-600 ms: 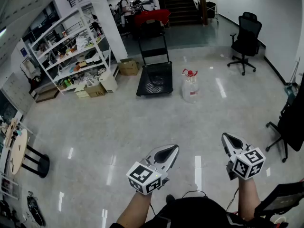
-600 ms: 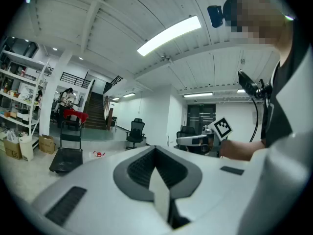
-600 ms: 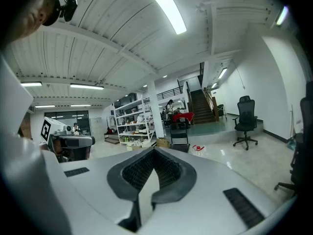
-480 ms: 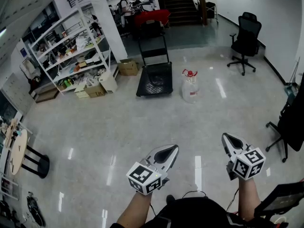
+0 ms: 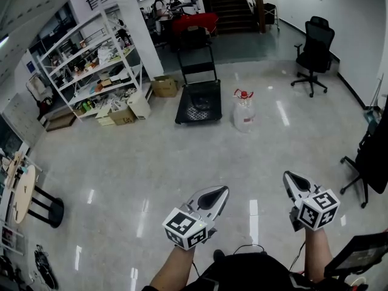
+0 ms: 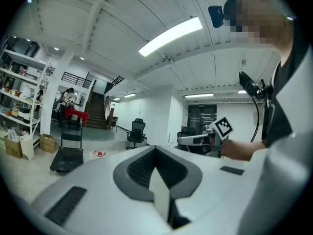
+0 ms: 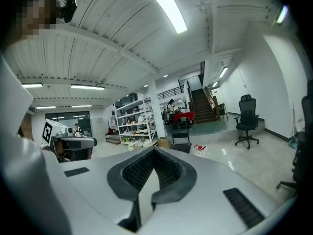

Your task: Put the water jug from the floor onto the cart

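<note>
The clear water jug (image 5: 244,111) with a red cap stands on the glossy floor, just right of the black platform cart (image 5: 198,100), whose upright handle (image 5: 195,53) rises behind it. Both are far ahead of me. My left gripper (image 5: 213,196) and right gripper (image 5: 291,178) hover near the bottom of the head view, both shut and holding nothing. The left gripper (image 6: 155,152) sees the cart (image 6: 66,159) and the jug's red cap (image 6: 100,154) far off at its left. Beyond the right gripper (image 7: 155,153) the jug (image 7: 199,148) and cart (image 7: 180,132) appear small.
White shelving (image 5: 91,71) loaded with goods, with cardboard boxes (image 5: 163,85) at its foot, lines the left. A black office chair (image 5: 315,53) stands at the back right, another chair (image 5: 370,156) at the right edge. A round table (image 5: 21,193) is at the left. Stairs (image 5: 224,5) rise behind.
</note>
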A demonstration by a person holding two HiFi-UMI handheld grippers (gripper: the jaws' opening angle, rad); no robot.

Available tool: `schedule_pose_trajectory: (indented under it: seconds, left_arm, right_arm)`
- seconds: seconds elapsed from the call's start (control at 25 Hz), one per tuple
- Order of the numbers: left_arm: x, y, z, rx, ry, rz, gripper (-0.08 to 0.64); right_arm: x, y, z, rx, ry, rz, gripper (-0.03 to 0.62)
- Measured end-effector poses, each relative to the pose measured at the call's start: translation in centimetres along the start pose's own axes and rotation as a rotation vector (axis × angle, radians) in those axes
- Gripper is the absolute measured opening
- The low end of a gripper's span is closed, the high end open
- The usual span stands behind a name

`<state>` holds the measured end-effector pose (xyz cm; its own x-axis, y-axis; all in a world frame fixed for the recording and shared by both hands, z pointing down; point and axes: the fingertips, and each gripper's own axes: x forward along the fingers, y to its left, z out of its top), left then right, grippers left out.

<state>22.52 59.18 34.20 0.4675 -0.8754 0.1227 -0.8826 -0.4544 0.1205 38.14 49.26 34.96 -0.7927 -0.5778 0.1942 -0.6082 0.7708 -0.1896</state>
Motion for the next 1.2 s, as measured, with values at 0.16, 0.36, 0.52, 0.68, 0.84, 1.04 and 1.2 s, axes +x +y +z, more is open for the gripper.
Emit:
schedule_pose_trajectory:
  seconds: [0.16, 0.36, 0.52, 0.68, 0.84, 1.04, 1.2]
  left_arm:
    - [-0.5, 0.6, 0.0, -0.006, -0.002, 0.000, 0.000]
    - [-1.5, 2.2, -0.5, -0.017, -0.014, 0.008, 0.000]
    - [-2.7, 4.2, -0.8, -0.030, -0.019, 0.007, 0.000]
    - [-4.2, 6.8, -1.3, -0.043, -0.025, -0.003, 0.000]
    - [-4.7, 9.7, -1.9, -0.061, -0.023, -0.013, 0.000]
    - [-3.1, 11.1, -1.4, -0.066, -0.027, -0.040, 0.000]
    - [-0.4, 12.5, -1.1, -0.063, -0.013, -0.047, 0.000]
  right_arm:
    - [0.6, 0.5, 0.4, 0.025, -0.014, -0.003, 0.002]
    - [1.9, 1.8, 0.3, 0.007, -0.014, 0.004, 0.002]
    - [3.5, 3.2, 0.3, 0.005, -0.012, -0.006, 0.002]
    - [5.7, 4.9, 0.1, -0.007, -0.007, -0.019, 0.002]
    - [7.6, 6.3, -0.4, -0.006, 0.000, -0.032, 0.002]
    - [8.9, 5.3, -0.4, -0.007, 0.025, -0.049, 0.002]
    - [11.0, 3.3, 0.3, 0.003, 0.018, -0.040, 0.002]
